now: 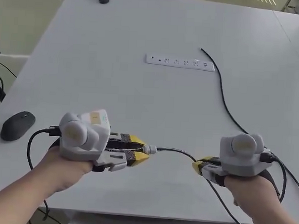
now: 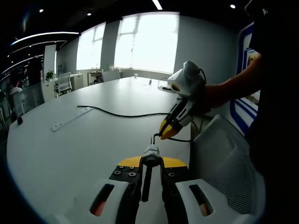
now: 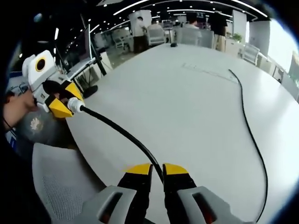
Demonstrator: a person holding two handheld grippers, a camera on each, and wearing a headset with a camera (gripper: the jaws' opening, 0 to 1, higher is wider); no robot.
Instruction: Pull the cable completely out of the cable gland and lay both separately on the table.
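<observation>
Cable gland (image 1: 148,149) is pinched in the left claw (image 1: 141,150), above the near edge of the table (image 1: 115,100). The black cable (image 1: 177,151) is threaded in it and sags across to the right claw (image 1: 199,166), clamped tight on it. Power strip (image 1: 180,62) lies well beyond, computer mouse (image 1: 17,125) off left.

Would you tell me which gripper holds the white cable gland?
The left gripper clamps the white cable gland; the right gripper grips only the black cable.

Pwr strip (image 1: 179,62) mid table (image 1: 119,20) — mouse (image 1: 17,125) at L edge.
</observation>
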